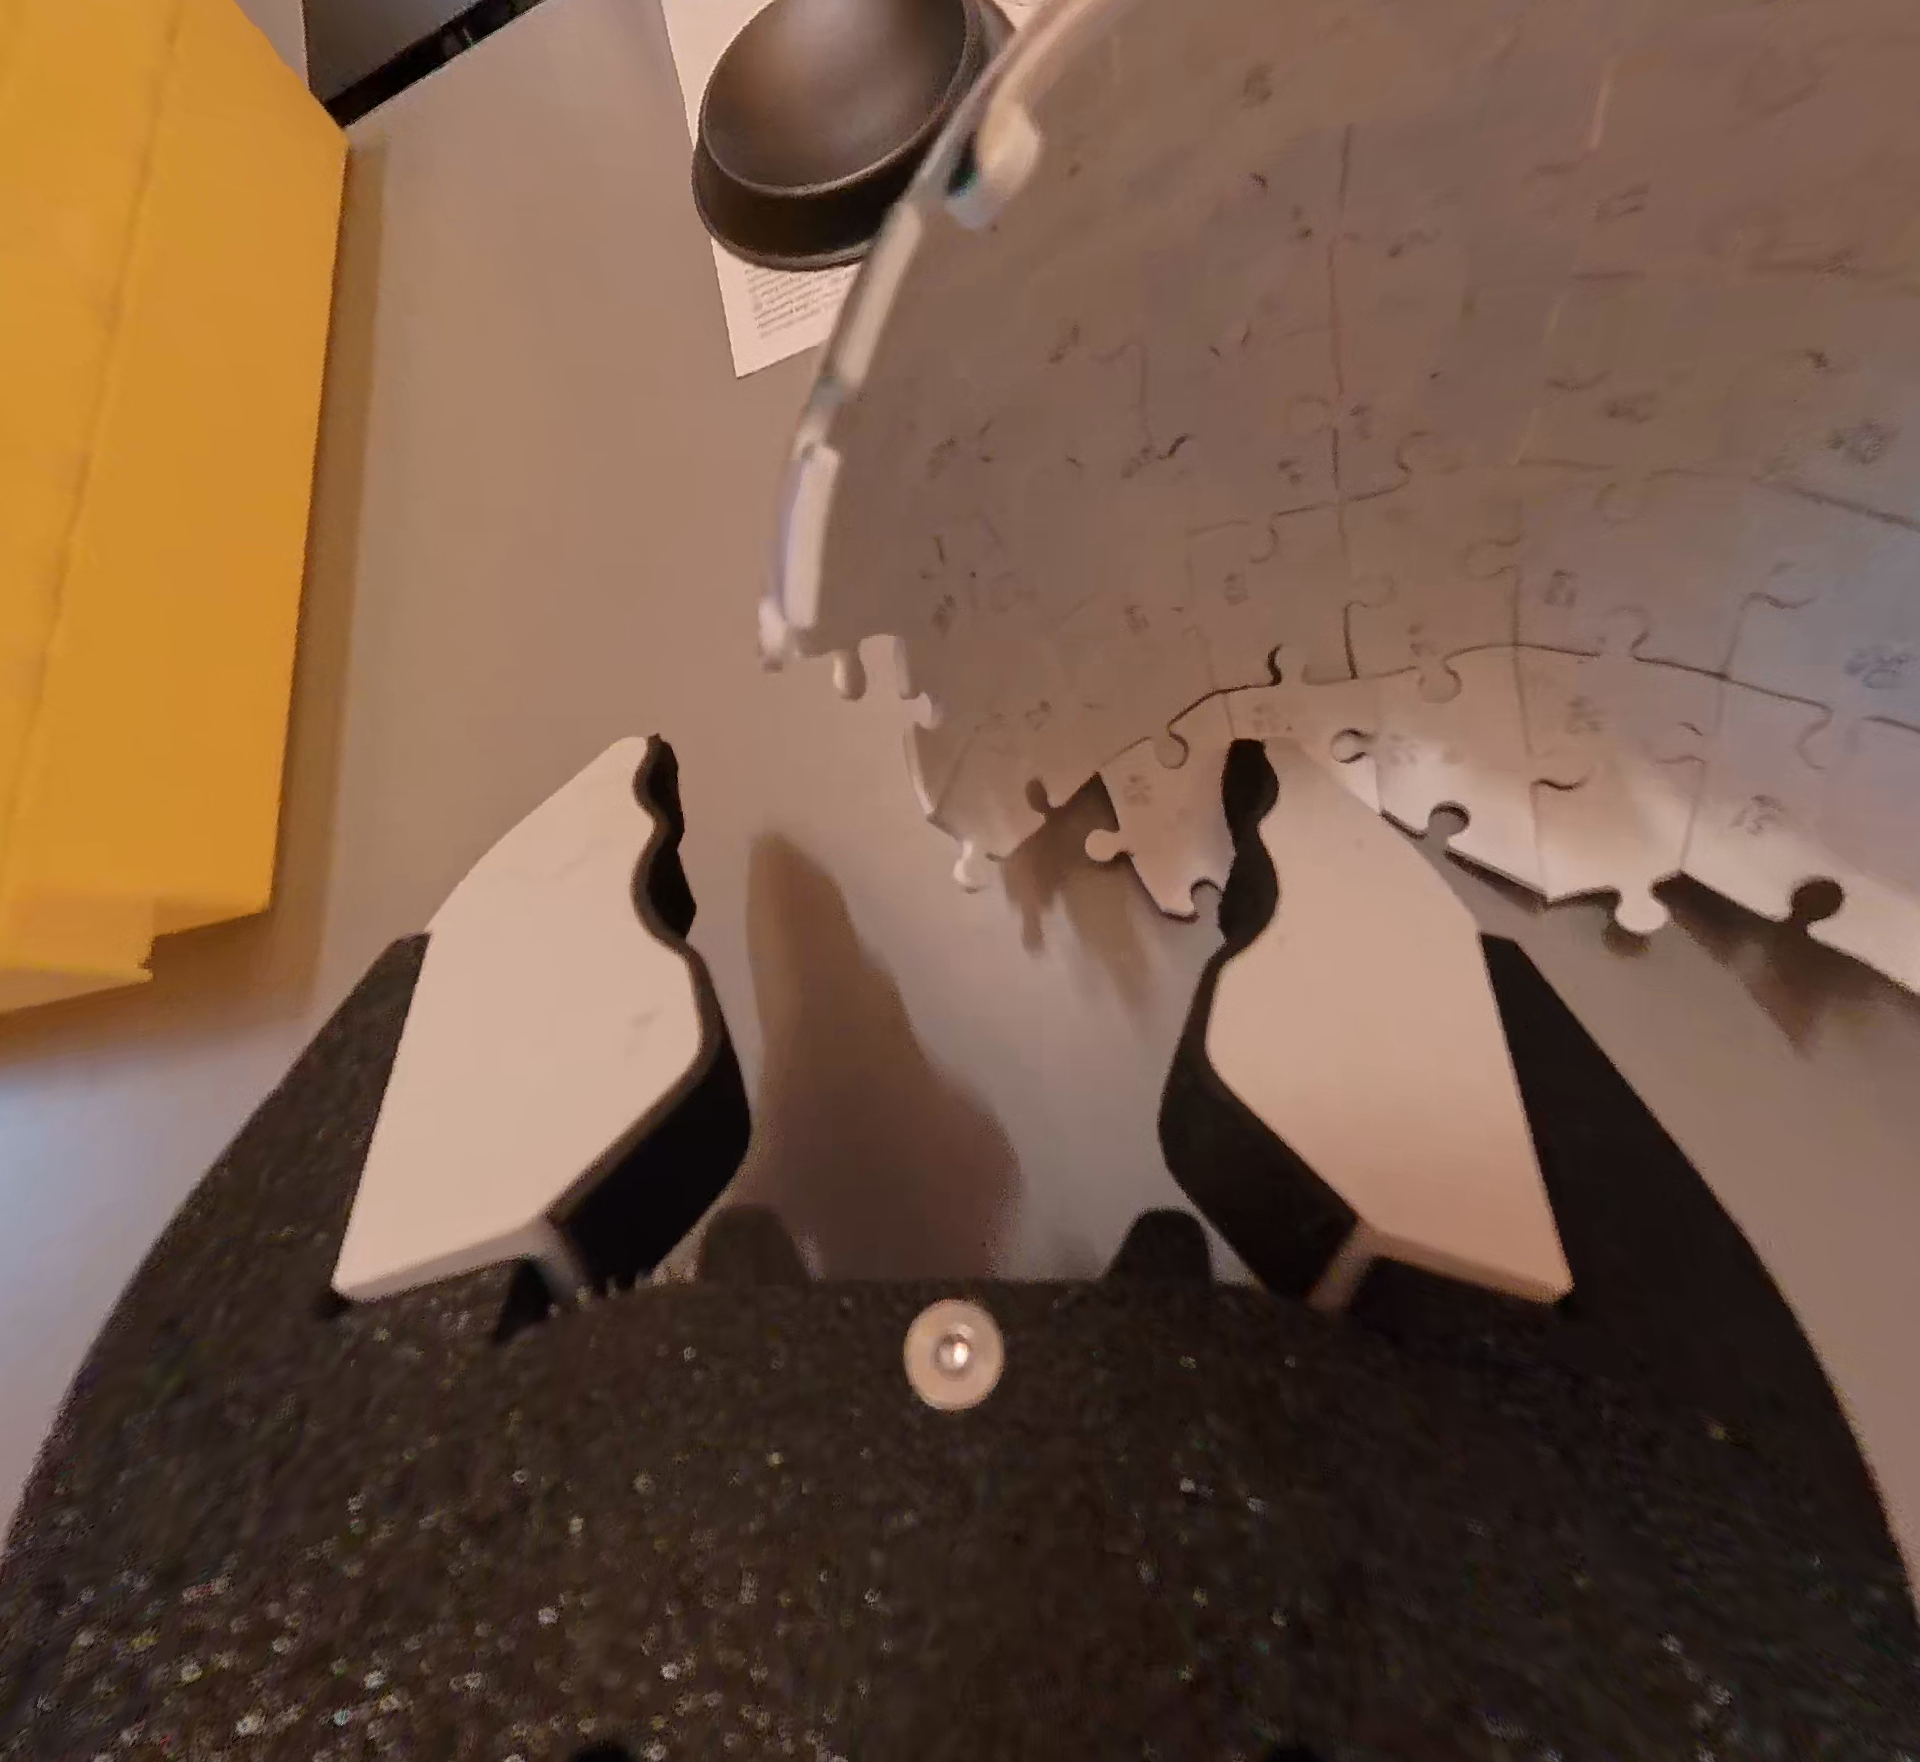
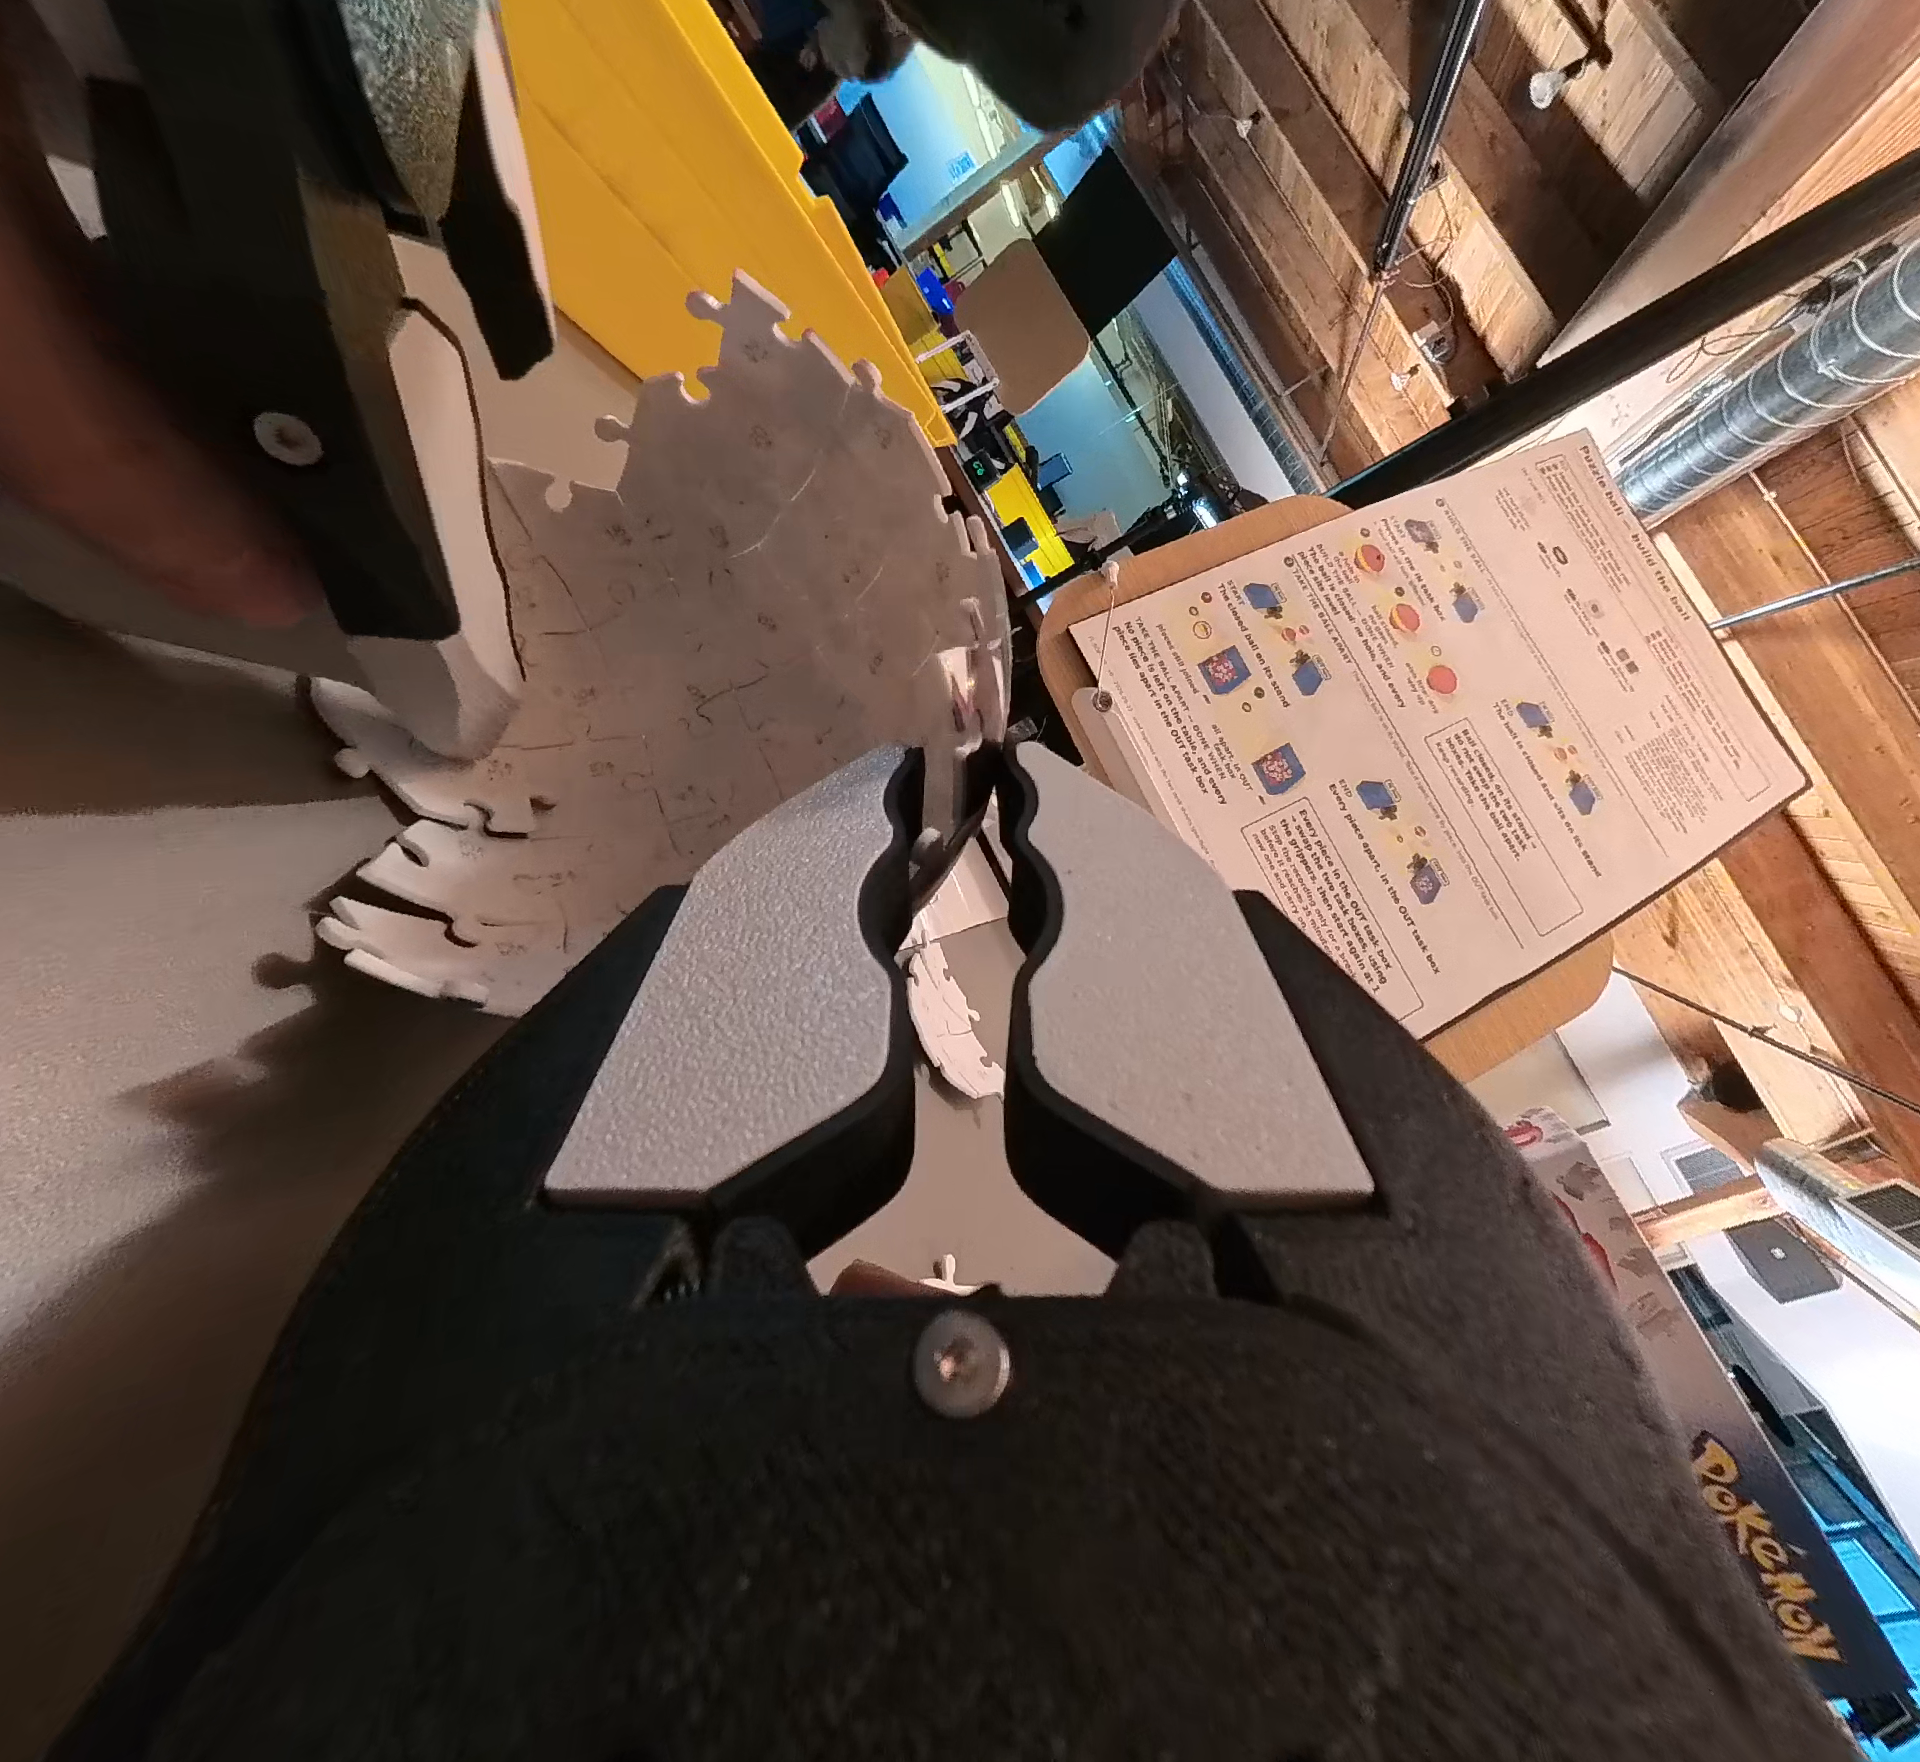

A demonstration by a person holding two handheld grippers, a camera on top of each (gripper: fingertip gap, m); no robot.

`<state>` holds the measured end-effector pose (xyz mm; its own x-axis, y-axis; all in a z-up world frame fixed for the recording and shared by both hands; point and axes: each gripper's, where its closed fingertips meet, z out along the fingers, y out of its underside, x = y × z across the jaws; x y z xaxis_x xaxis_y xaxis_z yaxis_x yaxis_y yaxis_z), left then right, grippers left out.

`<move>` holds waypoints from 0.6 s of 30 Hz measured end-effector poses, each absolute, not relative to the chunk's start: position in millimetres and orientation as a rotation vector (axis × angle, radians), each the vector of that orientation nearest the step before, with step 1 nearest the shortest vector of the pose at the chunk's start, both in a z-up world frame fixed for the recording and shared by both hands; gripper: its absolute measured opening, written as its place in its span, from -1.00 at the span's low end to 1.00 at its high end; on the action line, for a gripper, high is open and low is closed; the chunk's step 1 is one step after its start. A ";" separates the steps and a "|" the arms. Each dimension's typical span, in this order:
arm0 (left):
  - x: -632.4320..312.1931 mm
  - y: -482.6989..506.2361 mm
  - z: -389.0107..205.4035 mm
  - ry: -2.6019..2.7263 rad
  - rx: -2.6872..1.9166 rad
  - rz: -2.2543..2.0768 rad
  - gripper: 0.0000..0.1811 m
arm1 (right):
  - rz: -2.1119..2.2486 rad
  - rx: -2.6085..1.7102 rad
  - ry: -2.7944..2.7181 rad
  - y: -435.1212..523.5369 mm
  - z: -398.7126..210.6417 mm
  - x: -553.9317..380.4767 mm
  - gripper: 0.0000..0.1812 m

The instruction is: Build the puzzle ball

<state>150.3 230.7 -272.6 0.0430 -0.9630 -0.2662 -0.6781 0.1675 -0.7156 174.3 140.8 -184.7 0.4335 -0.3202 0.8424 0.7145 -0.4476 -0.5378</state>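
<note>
The puzzle ball (image 1: 1403, 382) is only a partial curved shell so far, showing its pale grey inner side with the joint lines. It's tipped up on the grey table (image 1: 540, 486), with its jagged lower edge down at or near the tabletop. The right gripper (image 2: 961, 767) is pinched onto the shell's rim, fingers nearly together with the thin edge between the tips. The left gripper (image 1: 951, 777) is spread wide and holding nothing; its right finger (image 1: 1340, 985) sits just under or against the toothed lower edge, and I can't tell if it's actually touching.

What worries me: the whole shell seems to hang off one thin rim pinch. If the right gripper twists or squeezes harder, I'd guess the seams near the grip flex and pieces pop out. Same if the left finger bumps those loose-looking tabs along the bottom, since a couple of pieces (image 1: 1153, 839) there already look half overlapped. In the right wrist view the left gripper is pressed in close on the far side, so the two tools could knock each other too.

Room-wise: the open stretch of table is to the left of the shell, bounded by the yellow bin (image 1: 156, 424). Behind the shell the black stand (image 1: 842, 133) sits on an instruction sheet (image 1: 790, 299), just beside the shell's upper rim, so swinging that way is tight. An instruction board (image 2: 1434, 725) stands off past the right gripper, well apart.
</note>
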 end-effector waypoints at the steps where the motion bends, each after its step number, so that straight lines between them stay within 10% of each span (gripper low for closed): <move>1: 151.1 230.6 -271.4 1.713 -1.550 -0.469 0.10 | -1.235 -1.639 -0.350 140.7 -184.7 174.4 -0.85; 18: 154.9 221.3 -274.6 1.726 -1.605 -0.543 0.08 | -1.237 -1.639 -0.351 140.9 -184.7 174.7 -0.85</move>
<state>154.9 221.3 -274.6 0.0206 -0.9772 -0.2115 -0.6804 0.1413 -0.7191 174.7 140.9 -184.7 0.4320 -0.3199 0.8433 0.7149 -0.4485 -0.5364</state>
